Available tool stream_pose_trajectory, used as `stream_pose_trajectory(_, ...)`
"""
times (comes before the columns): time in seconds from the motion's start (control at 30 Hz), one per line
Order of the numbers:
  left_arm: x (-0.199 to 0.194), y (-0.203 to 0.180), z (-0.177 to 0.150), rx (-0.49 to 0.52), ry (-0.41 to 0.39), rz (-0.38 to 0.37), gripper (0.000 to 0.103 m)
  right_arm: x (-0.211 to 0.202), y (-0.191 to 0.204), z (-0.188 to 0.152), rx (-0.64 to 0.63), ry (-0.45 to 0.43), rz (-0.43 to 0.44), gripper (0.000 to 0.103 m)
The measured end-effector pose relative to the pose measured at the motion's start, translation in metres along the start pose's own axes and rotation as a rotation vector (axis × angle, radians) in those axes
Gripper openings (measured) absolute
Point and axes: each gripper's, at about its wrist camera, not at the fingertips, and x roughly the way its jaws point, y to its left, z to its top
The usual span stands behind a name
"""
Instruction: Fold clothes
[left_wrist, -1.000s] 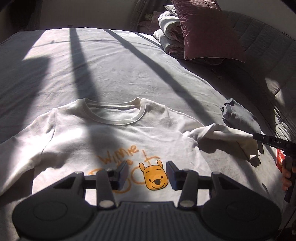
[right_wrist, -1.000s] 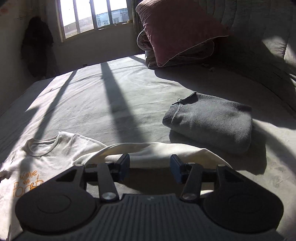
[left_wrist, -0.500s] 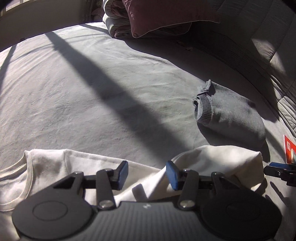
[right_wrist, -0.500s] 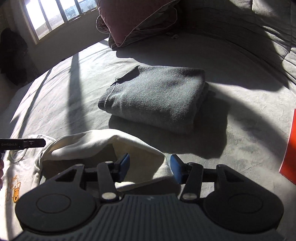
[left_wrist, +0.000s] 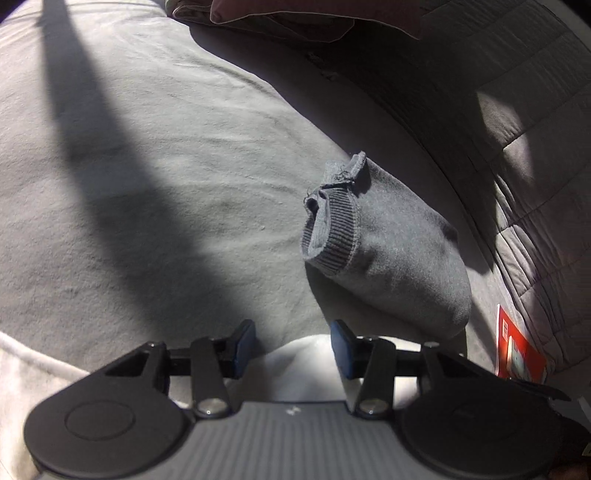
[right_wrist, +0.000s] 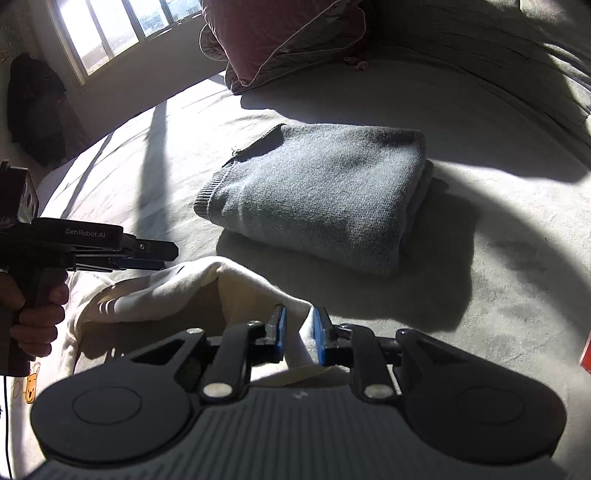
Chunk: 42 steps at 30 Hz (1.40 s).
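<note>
A cream sweatshirt with an orange bear print lies on the bed; its right sleeve (right_wrist: 236, 288) is bunched up in front of me. My right gripper (right_wrist: 298, 332) is shut on the sleeve's cuff end. My left gripper (left_wrist: 293, 345) is open above the sleeve (left_wrist: 306, 369), which shows between its fingers. In the right wrist view the left gripper (right_wrist: 162, 258) hovers just over the sleeve's upper part.
A folded grey sweater (right_wrist: 317, 199) (left_wrist: 388, 247) lies just beyond the sleeve. Maroon pillows (right_wrist: 280, 33) sit at the far end. A padded grey headboard (left_wrist: 535, 147) runs along the right. A red card (left_wrist: 517, 350) lies by it.
Both grippers moved right along the sleeve toward the grey sweater. The right gripper's jaws closed on the cuff. The left gripper stayed open.
</note>
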Motion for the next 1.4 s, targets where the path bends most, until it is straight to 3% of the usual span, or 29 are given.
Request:
stream_pose_trajectory(0.13,0.007,-0.005,-0.002,-0.020,0.015,0.002,0.045,-0.015,0.008,0.001,-0.052,-0.061,0.028,0.013)
stream_pose_trajectory(0.2,0.005,-0.009,-0.005,0.006,0.016,0.012,0.040,-0.023,0.014,0.001,-0.092,-0.092,0.050,0.013)
stream_pose_trajectory(0.37,-0.004,-0.012,-0.012,0.039,0.001,0.046,0.013,-0.036,0.035,-0.004,-0.253,-0.174,0.079,0.010)
stream_pose_trajectory(0.43,-0.010,-0.009,-0.013,0.026,-0.009,0.051,0.010,-0.037,0.041,-0.005,-0.284,-0.178,0.069,0.010)
stream_pose_trajectory(0.53,-0.016,-0.008,-0.013,0.020,-0.024,0.047,0.005,-0.033,0.034,-0.002,-0.252,-0.167,0.016,0.011)
stream_pose_trajectory(0.6,-0.017,-0.010,-0.012,0.028,-0.035,0.040,0.005,-0.030,0.025,0.001,-0.209,-0.152,-0.017,0.021)
stream_pose_trajectory(0.63,-0.017,-0.012,-0.011,0.032,-0.040,0.036,0.006,-0.029,0.018,0.002,-0.171,-0.139,-0.029,0.023)
stream_pose_trajectory(0.7,-0.018,-0.014,-0.010,0.040,-0.051,0.029,0.016,-0.026,0.011,0.001,-0.131,-0.108,-0.030,0.036)
stream_pose_trajectory(0.77,-0.019,-0.017,-0.008,0.049,-0.060,0.021,0.047,-0.024,0.007,-0.001,-0.112,-0.079,-0.023,0.042)
stream_pose_trajectory(0.87,-0.011,-0.025,-0.008,0.066,-0.052,0.013,0.052,-0.016,0.009,-0.006,-0.129,-0.027,-0.024,0.050)
stream_pose_trajectory(1.0,-0.002,-0.030,-0.010,0.062,-0.047,0.029,0.050,0.008,0.007,-0.013,-0.119,0.080,-0.089,0.050)
stream_pose_trajectory(1.03,0.000,-0.032,-0.011,0.061,-0.046,0.032,0.047,0.013,0.005,-0.014,-0.102,0.098,-0.102,0.050)
stream_pose_trajectory(1.1,0.005,-0.035,-0.012,0.059,-0.044,0.040,0.031,0.012,0.006,-0.014,-0.107,0.068,-0.114,0.050)
stream_pose_trajectory(1.17,0.009,-0.037,-0.013,0.057,-0.041,0.048,0.003,0.007,0.009,-0.013,-0.119,0.026,-0.123,0.050)
stream_pose_trajectory(1.23,0.013,-0.040,-0.015,0.055,-0.039,0.056,0.001,0.003,0.011,-0.012,-0.131,-0.017,-0.133,0.042)
stream_pose_trajectory(1.3,0.010,-0.043,-0.016,0.052,-0.056,0.060,0.001,-0.001,0.014,-0.011,-0.143,-0.059,-0.142,0.013)
stream_pose_trajectory(1.4,-0.008,-0.049,-0.017,0.055,-0.111,0.060,0.001,-0.007,0.018,-0.010,-0.161,-0.123,-0.156,0.009)
